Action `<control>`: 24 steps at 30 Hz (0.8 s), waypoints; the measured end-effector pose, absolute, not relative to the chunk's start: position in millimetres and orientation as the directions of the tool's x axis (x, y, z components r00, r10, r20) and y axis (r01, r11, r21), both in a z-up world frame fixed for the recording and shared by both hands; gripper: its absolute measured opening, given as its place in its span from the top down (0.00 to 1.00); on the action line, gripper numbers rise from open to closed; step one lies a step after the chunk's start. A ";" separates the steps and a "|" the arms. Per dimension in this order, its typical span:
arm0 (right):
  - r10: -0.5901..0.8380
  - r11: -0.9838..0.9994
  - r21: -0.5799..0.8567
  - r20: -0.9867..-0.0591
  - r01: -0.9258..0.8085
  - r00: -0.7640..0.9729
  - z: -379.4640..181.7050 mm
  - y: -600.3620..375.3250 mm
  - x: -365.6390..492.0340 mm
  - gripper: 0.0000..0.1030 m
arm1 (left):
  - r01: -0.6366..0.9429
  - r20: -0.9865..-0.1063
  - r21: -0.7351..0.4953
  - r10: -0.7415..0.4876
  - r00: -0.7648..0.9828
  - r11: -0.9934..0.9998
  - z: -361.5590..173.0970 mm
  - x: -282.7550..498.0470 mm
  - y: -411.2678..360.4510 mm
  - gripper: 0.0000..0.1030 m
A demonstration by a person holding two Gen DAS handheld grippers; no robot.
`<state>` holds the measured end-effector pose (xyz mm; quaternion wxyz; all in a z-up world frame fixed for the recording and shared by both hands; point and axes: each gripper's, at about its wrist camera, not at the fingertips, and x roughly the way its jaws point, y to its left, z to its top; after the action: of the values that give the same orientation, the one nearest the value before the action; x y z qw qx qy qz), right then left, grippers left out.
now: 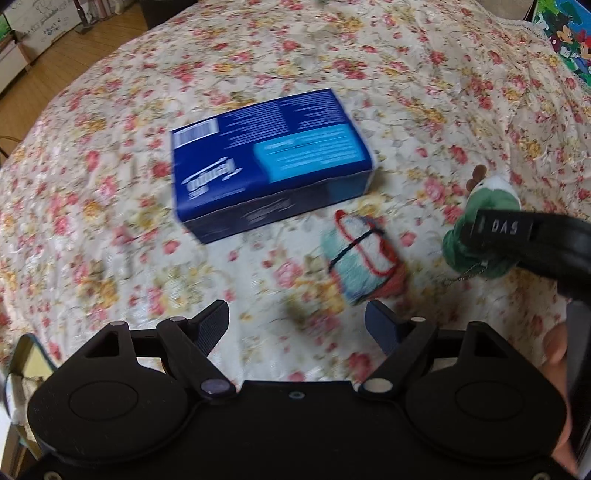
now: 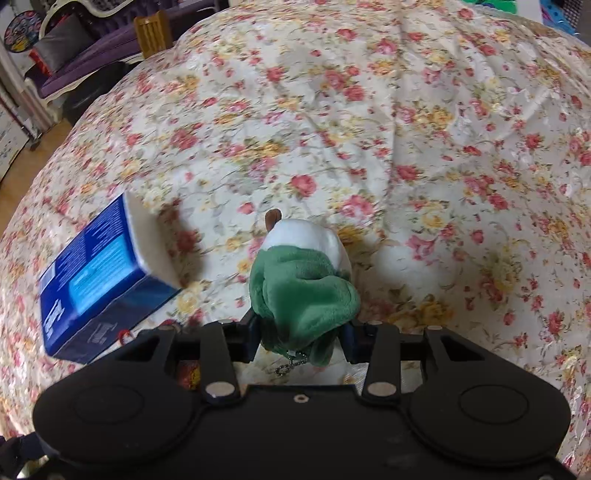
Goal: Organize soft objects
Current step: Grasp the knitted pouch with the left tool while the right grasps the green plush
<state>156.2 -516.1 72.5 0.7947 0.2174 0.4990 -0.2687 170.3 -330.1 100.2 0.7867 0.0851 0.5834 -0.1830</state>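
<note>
A small green and white plush toy (image 2: pixel 301 291) with a brown tip and a ball chain is clamped between the fingers of my right gripper (image 2: pixel 301 339), above the floral bedspread. It also shows in the left wrist view (image 1: pixel 484 218), held by the right gripper (image 1: pixel 517 236). A small rolled towel (image 1: pixel 360 254), pale blue and white with red trim and a black band, lies on the bed just ahead of my left gripper (image 1: pixel 295 325), which is open and empty.
A blue tissue box (image 1: pixel 269 162) lies on the floral bedspread (image 1: pixel 110 221) left of the towel; it shows at the left in the right wrist view (image 2: pixel 99 273). A cartoon-print cushion (image 1: pixel 569 33) sits at the far right. Wooden floor and furniture lie beyond the bed's left edge.
</note>
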 end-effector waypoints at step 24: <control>-0.263 0.708 0.060 -0.903 0.704 0.341 69.7 -533.8 147.2 0.61 | 0.453 -0.970 -0.055 -0.156 0.187 0.890 51.9 183.2 -389.3 0.51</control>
<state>147.2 -533.8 69.7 0.7866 0.2273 0.4851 -0.3071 183.2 -389.3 51.9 0.7606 0.1228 0.6053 -0.2001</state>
